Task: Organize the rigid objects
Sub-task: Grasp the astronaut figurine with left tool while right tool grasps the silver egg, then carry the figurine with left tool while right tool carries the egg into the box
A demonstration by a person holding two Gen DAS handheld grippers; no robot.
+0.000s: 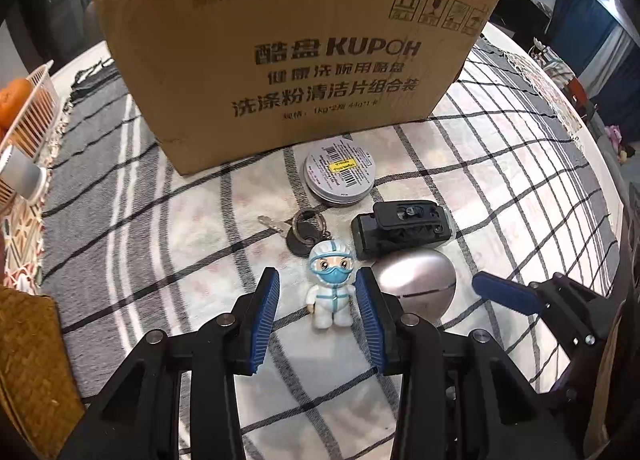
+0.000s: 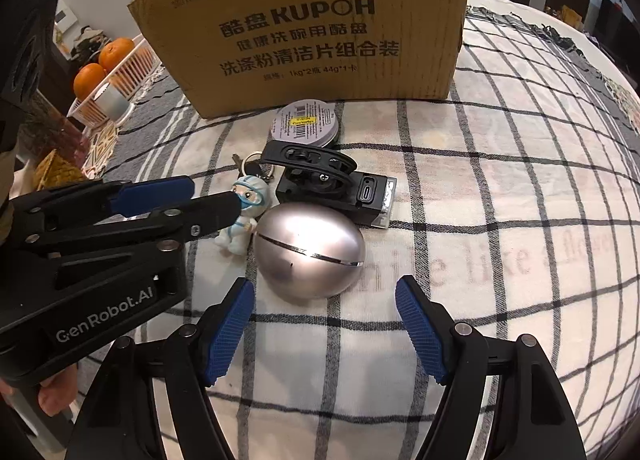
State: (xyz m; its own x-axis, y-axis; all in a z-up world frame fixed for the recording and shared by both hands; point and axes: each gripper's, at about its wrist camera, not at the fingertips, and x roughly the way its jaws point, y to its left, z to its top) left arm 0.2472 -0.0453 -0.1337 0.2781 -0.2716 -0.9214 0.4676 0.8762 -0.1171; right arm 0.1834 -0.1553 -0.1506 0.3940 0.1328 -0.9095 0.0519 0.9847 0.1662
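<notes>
Plainly, the left gripper [image 1: 317,320] stands open astride the small white figurine in a blue mask and suit [image 1: 331,287], low in the centre of the left wrist view, its blue pads not touching it. The figurine hangs on a ring with the black-headed key [image 1: 298,234] above it, so a lift would likely drag the key into the black plastic clip device [image 1: 401,229] or the round labelled tin [image 1: 339,171]. The right gripper [image 2: 325,330] is open too, just short of the smooth silver egg-shaped case [image 2: 309,250] at mid-frame in the right wrist view; that rounded shell could squirt from the pads. The brown cardboard box [image 1: 280,60] fills the upper frame.
</notes>
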